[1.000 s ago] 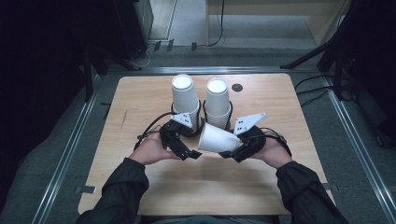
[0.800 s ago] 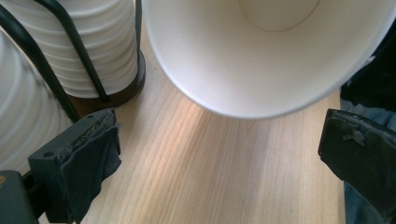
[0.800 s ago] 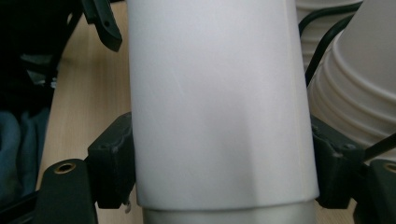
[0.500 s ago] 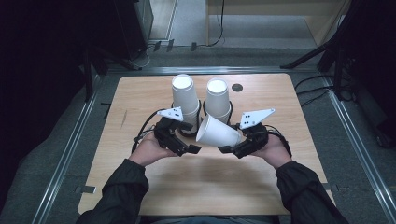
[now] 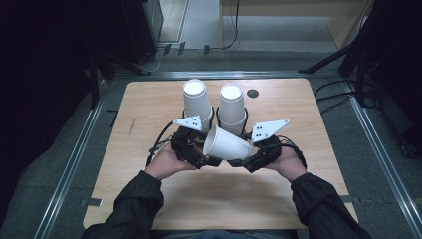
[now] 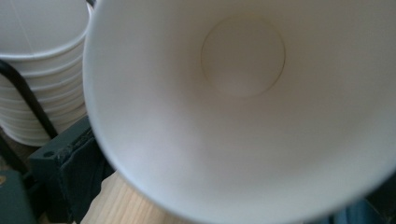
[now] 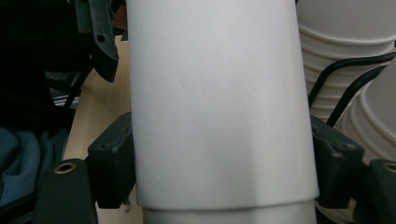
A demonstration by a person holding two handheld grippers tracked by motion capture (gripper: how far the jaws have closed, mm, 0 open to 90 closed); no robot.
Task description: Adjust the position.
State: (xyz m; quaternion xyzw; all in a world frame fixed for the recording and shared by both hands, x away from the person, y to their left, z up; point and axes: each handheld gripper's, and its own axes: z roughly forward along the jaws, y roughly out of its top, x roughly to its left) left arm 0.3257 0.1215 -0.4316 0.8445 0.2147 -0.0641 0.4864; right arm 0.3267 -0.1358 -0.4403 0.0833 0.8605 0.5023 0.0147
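Both hands meet low over the table, right gripper (image 5: 249, 158) jaws clamping the tilted paper cup (image 5: 226, 144); left jaws' state unclear.

High view: lit bench (image 5: 149, 109) amid dark, murky surroundings — sharp. Both gripper views: close cup (image 6: 243, 116) soft, out of focus — evenly lit, glare-free.

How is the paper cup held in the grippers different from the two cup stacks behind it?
The held cup lies tilted on its side, mouth toward the left gripper; the cup stacks stand mouth down on the table. The held cup is single and clamped by the right gripper; the stacks are nested and untouched. All are plain white paper.
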